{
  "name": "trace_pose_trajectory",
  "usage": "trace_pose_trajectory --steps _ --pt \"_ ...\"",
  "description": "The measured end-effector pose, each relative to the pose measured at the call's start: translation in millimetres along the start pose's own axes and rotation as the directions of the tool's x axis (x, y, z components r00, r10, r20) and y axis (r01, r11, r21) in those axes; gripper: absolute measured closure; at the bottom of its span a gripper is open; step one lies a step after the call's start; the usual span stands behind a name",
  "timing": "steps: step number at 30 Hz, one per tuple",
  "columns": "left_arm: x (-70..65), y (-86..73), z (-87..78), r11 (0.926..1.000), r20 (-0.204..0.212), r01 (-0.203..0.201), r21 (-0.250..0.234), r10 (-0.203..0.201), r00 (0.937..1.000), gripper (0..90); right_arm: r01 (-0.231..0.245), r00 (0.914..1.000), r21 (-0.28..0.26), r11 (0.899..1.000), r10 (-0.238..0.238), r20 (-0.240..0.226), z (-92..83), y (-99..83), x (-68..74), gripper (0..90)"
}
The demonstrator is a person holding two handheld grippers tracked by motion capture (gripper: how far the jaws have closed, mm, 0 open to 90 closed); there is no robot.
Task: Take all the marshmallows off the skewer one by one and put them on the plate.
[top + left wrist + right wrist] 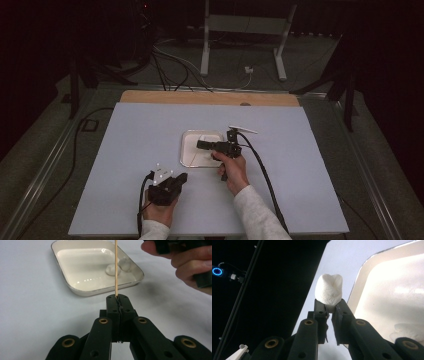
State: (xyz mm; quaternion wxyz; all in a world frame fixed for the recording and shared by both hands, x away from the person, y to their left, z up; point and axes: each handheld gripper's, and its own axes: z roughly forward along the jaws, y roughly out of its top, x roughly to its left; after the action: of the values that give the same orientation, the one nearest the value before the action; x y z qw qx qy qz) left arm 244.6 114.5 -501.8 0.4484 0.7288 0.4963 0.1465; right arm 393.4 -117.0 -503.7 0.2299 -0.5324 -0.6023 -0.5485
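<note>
A thin wooden skewer stands straight up from my left gripper, whose jaws are shut on its lower end. That left gripper rests low on the table, near the front edge. My right gripper is shut on a white marshmallow, squeezed at its base. In the high view the right gripper hovers over a white square dish at the table's middle. Two more marshmallows lie in the dish.
The table has a pale blue-grey top, with a wooden strip along its far edge. A small white piece lies just beyond the right gripper. Cables trail from both grippers toward the front edge. A metal stand is on the dark floor behind.
</note>
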Motion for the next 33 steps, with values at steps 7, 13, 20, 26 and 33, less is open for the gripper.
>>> trace_pose_trajectory --steps 7,13,20,26,33 --pt "-0.3 -7.3 -6.2 0.9995 -0.013 0.011 0.031 -0.011 0.9999 90.0 -0.011 0.9999 0.021 1.0 0.011 0.013 5.1 -0.6 -4.8 81.9" --pt "6.0 -10.1 -16.5 0.9987 -0.026 0.049 0.011 -0.049 0.9985 90.0 -0.025 0.9984 -0.011 1.0 0.026 0.05 -6.1 8.9 -9.7 82.8" --pt "7.5 -5.5 -14.9 0.9984 -0.027 0.056 -0.009 -0.056 0.9981 90.0 -0.027 0.9958 0.035 0.999 0.024 0.088 -6.4 8.3 -12.1 78.1" --pt "7.7 -0.8 -11.7 0.9984 -0.031 0.05 -0.025 -0.051 0.9982 90.0 -0.012 0.9943 0.041 0.999 0.008 0.106 -8.5 8.7 -11.2 68.4" --pt "6.8 3.5 -6.5 0.9986 -0.035 0.043 -0.029 -0.044 0.9984 90.0 0.034 0.9926 0.05 0.998 -0.039 0.115 -13.2 8.7 -5.5 50.7"
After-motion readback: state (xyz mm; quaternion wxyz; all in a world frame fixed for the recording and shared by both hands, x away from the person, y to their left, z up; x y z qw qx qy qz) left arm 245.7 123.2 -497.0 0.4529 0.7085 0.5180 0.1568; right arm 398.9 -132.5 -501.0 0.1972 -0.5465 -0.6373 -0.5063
